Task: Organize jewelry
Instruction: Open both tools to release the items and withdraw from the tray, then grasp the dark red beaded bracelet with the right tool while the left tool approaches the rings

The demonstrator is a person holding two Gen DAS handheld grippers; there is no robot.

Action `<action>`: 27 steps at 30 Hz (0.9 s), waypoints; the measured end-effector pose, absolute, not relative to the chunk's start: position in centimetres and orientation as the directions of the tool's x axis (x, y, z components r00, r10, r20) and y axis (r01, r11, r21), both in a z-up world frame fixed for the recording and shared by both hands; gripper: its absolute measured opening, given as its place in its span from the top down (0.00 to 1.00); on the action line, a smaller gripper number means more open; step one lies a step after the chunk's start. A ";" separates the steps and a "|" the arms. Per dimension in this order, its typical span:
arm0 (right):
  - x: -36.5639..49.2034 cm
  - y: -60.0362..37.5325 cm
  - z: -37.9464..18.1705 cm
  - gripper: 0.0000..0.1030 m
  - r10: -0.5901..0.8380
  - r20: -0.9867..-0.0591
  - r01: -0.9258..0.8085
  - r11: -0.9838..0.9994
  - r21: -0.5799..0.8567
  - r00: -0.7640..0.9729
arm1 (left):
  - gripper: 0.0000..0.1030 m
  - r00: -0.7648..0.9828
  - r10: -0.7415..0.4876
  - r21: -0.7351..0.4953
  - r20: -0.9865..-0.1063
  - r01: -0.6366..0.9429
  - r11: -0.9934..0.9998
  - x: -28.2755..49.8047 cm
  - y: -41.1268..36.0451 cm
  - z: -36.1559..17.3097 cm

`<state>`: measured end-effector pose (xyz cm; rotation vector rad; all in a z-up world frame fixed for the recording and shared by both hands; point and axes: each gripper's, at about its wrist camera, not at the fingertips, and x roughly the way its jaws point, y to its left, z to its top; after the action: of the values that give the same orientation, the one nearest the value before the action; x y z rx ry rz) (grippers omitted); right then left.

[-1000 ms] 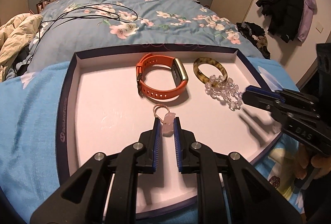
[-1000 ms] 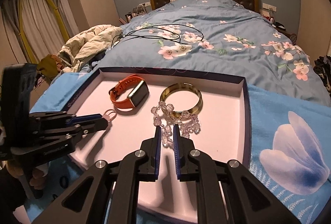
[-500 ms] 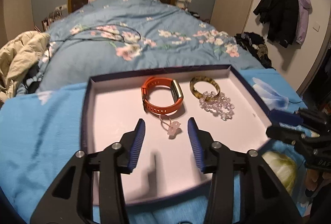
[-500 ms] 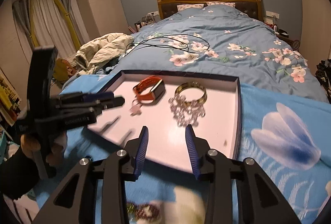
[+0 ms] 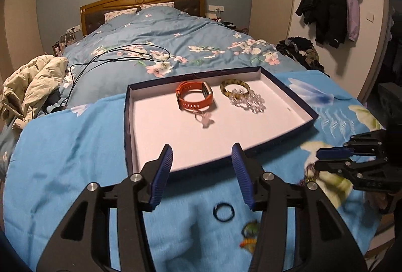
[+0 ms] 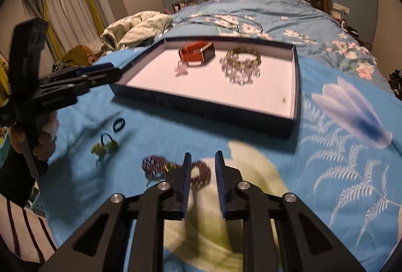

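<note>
The dark-rimmed tray (image 5: 129,118) lies on the blue blanket and holds an orange watch (image 5: 194,96), a tortoiseshell bangle (image 5: 235,87), a crystal bracelet (image 5: 248,101) and a pink charm (image 5: 204,120). My left gripper (image 5: 202,159) hovers at the tray's near rim, its jaws opening with nothing between them. A black ring (image 5: 223,212) and a green hair tie (image 5: 250,226) lie just below it. My right gripper (image 6: 203,159) is low over a purple beaded bracelet (image 6: 201,171). Its jaws are closing with one loop between them, and a gap still shows at the pads.
The tray (image 6: 291,86) rests on a flowered blue blanket (image 6: 339,171) at the foot of a bed. The left gripper (image 6: 100,73) and the hand (image 6: 42,141) holding it stand left of the tray. A beige jacket (image 5: 32,81) and black cables (image 5: 120,55) lie beyond.
Both grippers let go of the charm and the crystal bracelet and drew back out of the tray. The left has widened; the right opened, then narrowed over the purple bracelet.
</note>
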<state>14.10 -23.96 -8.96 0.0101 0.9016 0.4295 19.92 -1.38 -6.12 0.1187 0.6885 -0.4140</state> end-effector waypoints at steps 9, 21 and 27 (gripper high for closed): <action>14.1 -23.8 -9.7 0.91 0.360 -0.768 -0.352 0.917 0.187 0.530 | 0.53 0.677 -0.348 -0.032 -0.649 0.433 0.901 16.9 0.0 -6.5; 12.5 -23.9 -6.1 0.92 0.370 -0.679 -0.347 0.921 0.179 0.634 | 0.53 0.647 -0.378 -0.030 -0.662 0.481 0.876 14.0 -0.1 -7.6; 12.1 -23.8 -4.9 0.92 0.370 -0.655 -0.353 0.921 0.165 0.659 | 0.53 0.629 -0.393 -0.035 -0.671 0.503 0.864 13.1 -0.4 -8.0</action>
<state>12.14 -23.79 -4.87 0.0239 0.7469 0.4088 13.06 -0.38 -7.99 0.1609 0.7276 -0.5157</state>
